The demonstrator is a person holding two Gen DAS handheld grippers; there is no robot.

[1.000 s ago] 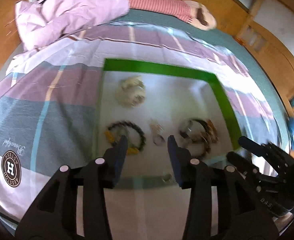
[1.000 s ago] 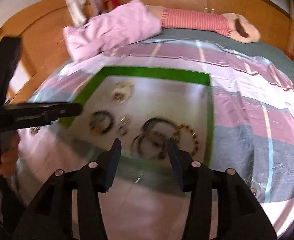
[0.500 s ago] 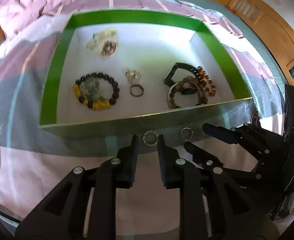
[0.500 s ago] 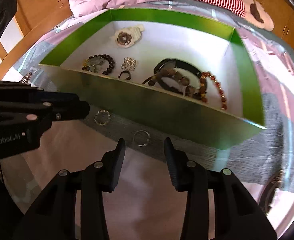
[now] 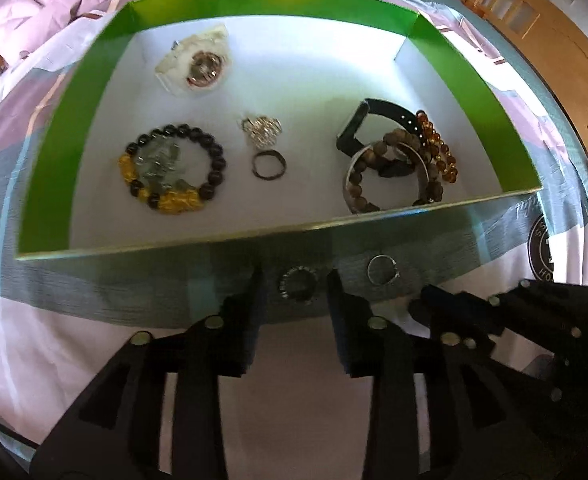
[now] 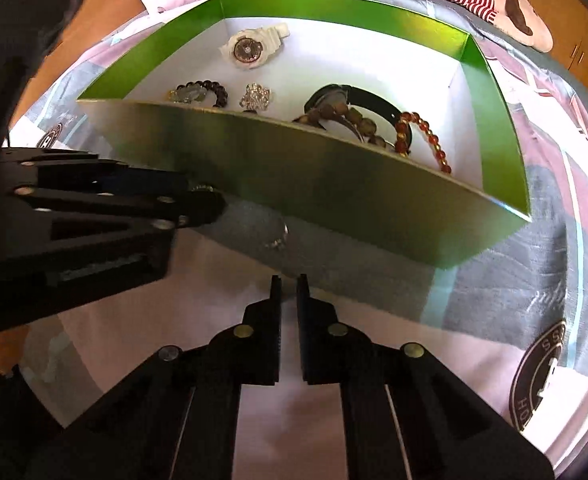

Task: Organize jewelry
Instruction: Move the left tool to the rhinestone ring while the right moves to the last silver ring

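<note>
Two grippers point steeply down at a bedspread (image 5: 66, 360) striped in pink, grey and white, where a green box (image 5: 50, 184) with a white floor lies open.

From the left wrist view the box fills the upper half. A white watch (image 5: 196, 62) lies at 11 o'clock on its floor, a black-and-yellow bead bracelet (image 5: 172, 168) at 9 o'clock, a silver charm cluster (image 5: 262, 130) and a dark ring (image 5: 269, 165) near the middle, and a heap of wooden, amber and black bracelets (image 5: 398, 164) at 3 o'clock.

Outside the box, just before its near wall, two rings rest on the grey stripe. The studded ring (image 5: 297, 283) sits between the fingertips of the left gripper (image 5: 294, 284); its jaws are opening and stand a little wider than the ring, with a gap on each side. The plain silver ring (image 5: 382, 270) lies beside it at 3 o'clock, just ahead of the right gripper's tip.

From the right wrist view the right gripper (image 6: 289, 282) is closing, only a narrow slit left between its fingers. The silver ring (image 6: 278, 238) appears blurred just beyond the tips at 12 o'clock; whether the pads touch it I cannot tell.
</note>
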